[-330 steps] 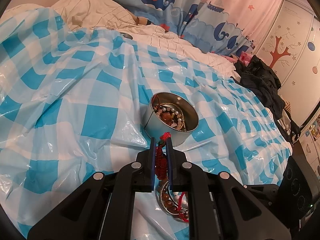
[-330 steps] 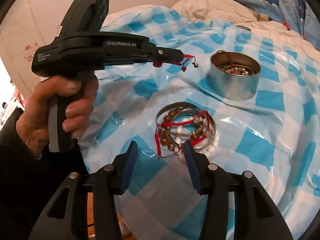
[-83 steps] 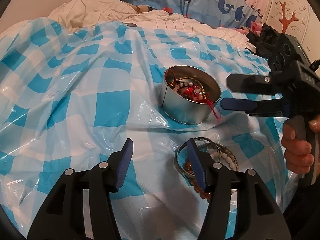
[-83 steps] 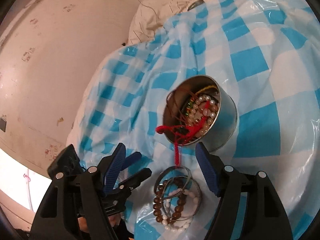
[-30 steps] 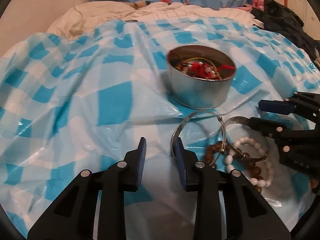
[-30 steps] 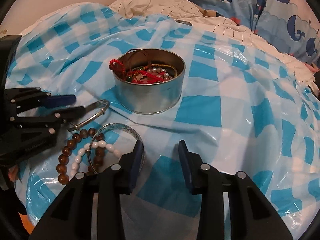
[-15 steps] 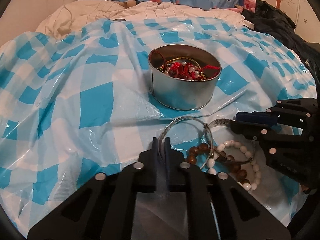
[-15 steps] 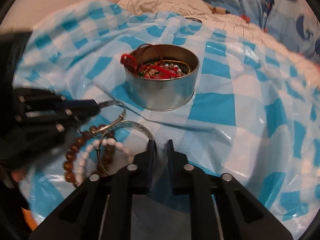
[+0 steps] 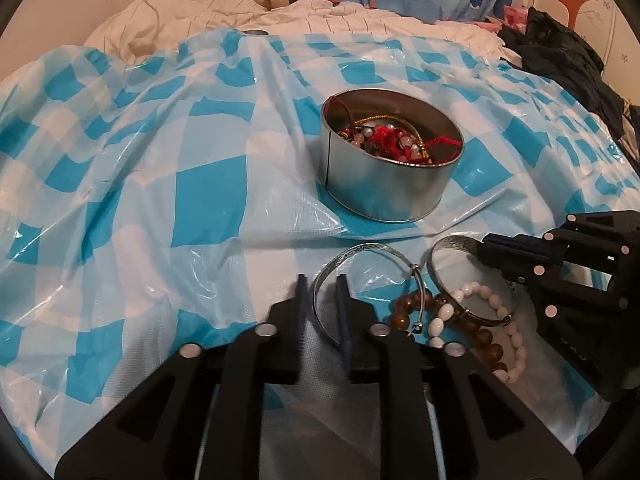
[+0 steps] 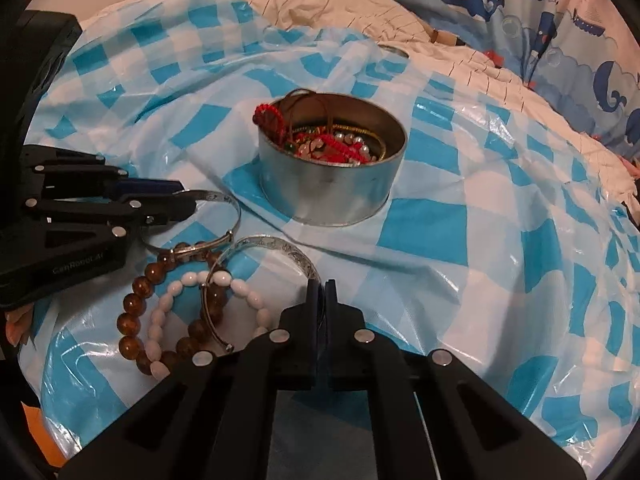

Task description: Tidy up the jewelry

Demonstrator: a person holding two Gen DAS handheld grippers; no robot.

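Both grippers are down at the little heap of bracelets on the blue-and-white checked plastic sheet (image 9: 208, 200). Nearest, the left gripper (image 9: 320, 284) has its jaws narrowed to a small gap, with the near edge of the thin silver bangle (image 9: 362, 250) running between the tips; from the right wrist view the same bangle (image 10: 224, 204) sits in its tips, though I cannot tell whether the pads actually press on it. The right gripper (image 10: 320, 290) has its jaws pinched almost together on the rim of the wide engraved silver bangle (image 10: 276, 246), which curves away to the left from its tips. In the left wrist view that gripper (image 9: 490, 248) comes in from the right and meets the wide bangle (image 9: 448, 246) at its far side.

Under and beside the two bangles lie a brown bead bracelet (image 10: 136, 308) and a white bead bracelet (image 10: 240, 290), overlapping each other and touching the metal hoops.

Just beyond the heap stands a round metal tin (image 9: 384, 192), upright and open-topped, holding red cords, pearly beads and a gold chain; a red cord loops over its rim (image 10: 268, 116).

Farther back are rumpled cream bedding (image 9: 320, 16) and a whale-print fabric (image 10: 520, 8); dark clothing (image 9: 568, 56) lies at the far right.
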